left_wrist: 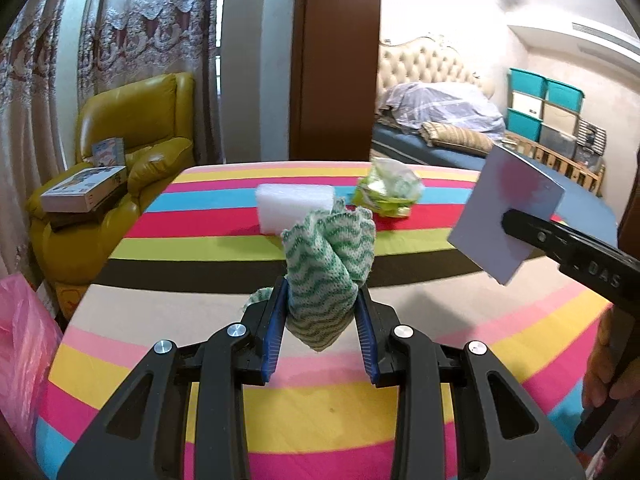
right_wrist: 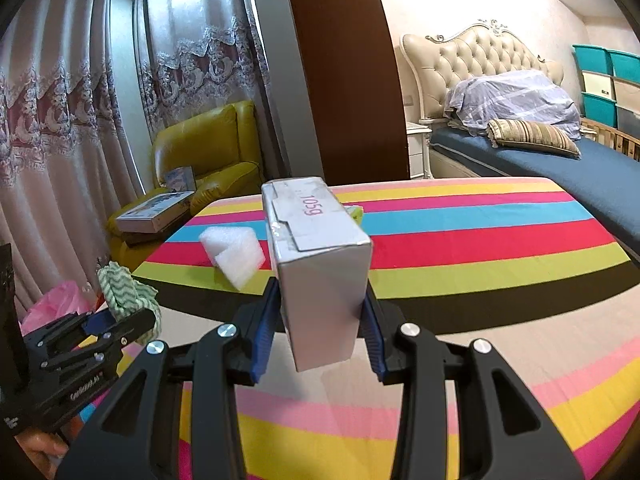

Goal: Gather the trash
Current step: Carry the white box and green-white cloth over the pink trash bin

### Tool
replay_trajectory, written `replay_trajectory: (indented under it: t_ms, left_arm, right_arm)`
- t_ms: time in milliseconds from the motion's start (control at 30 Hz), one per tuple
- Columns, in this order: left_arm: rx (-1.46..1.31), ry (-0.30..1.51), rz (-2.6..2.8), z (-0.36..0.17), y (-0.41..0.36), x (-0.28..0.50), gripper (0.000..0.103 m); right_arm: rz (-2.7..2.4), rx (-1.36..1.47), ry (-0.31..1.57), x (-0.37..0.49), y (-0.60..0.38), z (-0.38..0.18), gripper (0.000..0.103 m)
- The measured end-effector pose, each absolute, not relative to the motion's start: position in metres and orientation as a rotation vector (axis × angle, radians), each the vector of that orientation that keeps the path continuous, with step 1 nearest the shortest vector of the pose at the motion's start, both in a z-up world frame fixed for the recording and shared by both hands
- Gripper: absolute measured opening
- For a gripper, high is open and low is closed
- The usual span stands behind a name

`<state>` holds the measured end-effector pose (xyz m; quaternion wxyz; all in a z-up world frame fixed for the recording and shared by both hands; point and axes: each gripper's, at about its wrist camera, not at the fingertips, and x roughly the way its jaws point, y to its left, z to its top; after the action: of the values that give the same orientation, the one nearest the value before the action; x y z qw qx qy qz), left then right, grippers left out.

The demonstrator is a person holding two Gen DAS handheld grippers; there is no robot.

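Note:
My left gripper [left_wrist: 320, 304] is shut on a crumpled green-and-white cloth [left_wrist: 332, 256], held above the striped table [left_wrist: 200, 320]. My right gripper [right_wrist: 320, 308] is shut on a silver-white cardboard box [right_wrist: 316, 256], also lifted off the table. From the left wrist view the same box [left_wrist: 508, 216] hangs at the right, in the right gripper's fingers [left_wrist: 532, 236]. In the right wrist view the left gripper [right_wrist: 120, 320] shows at lower left with the cloth [right_wrist: 120, 284]. A white foam piece [left_wrist: 296, 208] [right_wrist: 234, 254] and a crumpled green-yellow wrapper [left_wrist: 390, 190] lie farther back on the table.
A pink plastic bag [left_wrist: 24, 352] [right_wrist: 52, 304] sits off the table's left edge. A yellow armchair [left_wrist: 132, 136] with boxes on it stands behind left. A brown door panel [left_wrist: 336, 60], a bed [right_wrist: 540, 160] and stacked storage bins [left_wrist: 544, 112] lie beyond.

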<state>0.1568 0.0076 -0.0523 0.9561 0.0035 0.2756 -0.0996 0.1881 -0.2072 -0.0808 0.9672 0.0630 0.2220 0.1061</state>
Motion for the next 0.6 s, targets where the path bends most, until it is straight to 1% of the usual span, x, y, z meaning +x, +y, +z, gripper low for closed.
replay_trajectory:
  t_ms: [267,600]
  left_arm:
    - [0.009,0.568,-0.259,-0.061,0.004,0.129,0.031]
    - [-0.031,0.561,-0.234,-0.058,0.043,0.093,0.031]
  right_arm:
    - [0.243,0.092,0.448,0.167,-0.202,-0.076,0.038]
    - [0.338,0.025,0.513,0.156,-0.159,-0.087,0.038]
